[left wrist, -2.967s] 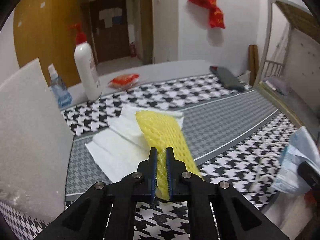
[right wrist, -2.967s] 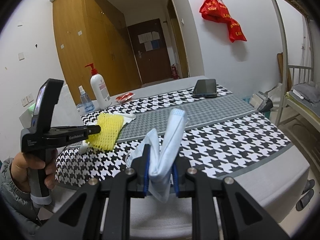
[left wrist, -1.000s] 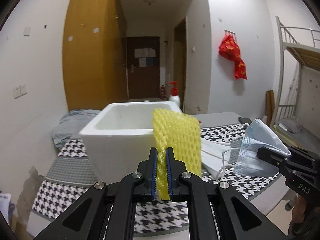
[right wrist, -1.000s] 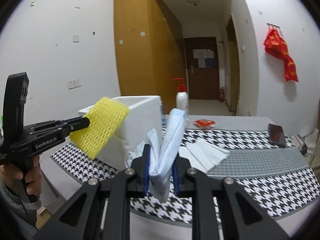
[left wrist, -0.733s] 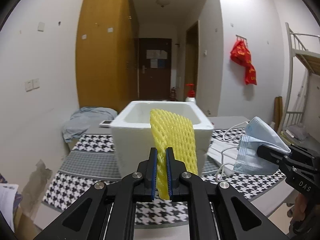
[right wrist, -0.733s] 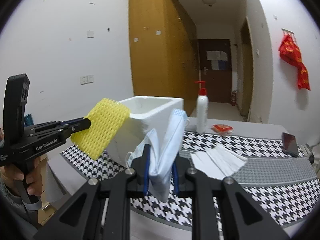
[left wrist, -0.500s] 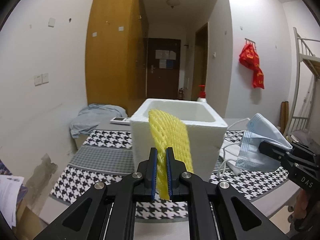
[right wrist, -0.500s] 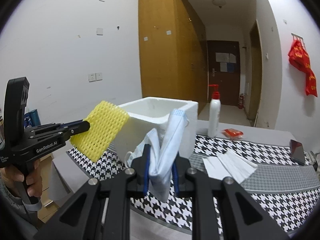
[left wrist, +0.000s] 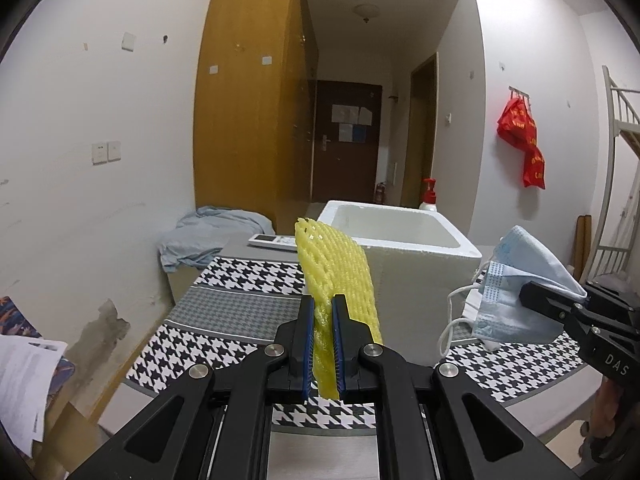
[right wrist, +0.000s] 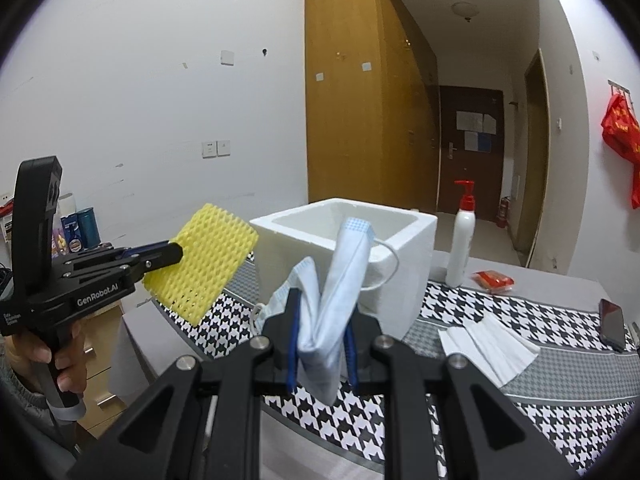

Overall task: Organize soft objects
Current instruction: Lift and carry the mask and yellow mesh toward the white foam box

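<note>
Task partly done, by our reading: both soft items are lifted but neither is in the white foam box (right wrist: 344, 236) yet; folded tissues (right wrist: 486, 340) lie on the checked table (right wrist: 520, 312) near its right edge. We see the left gripper (left wrist: 323, 336) clamped tight on the yellow foam net (left wrist: 336, 276), held just before the box. The right gripper (right wrist: 322, 346) pinches the blue face mask (right wrist: 340, 276), jaws slightly apart around the bunched cloth
</note>
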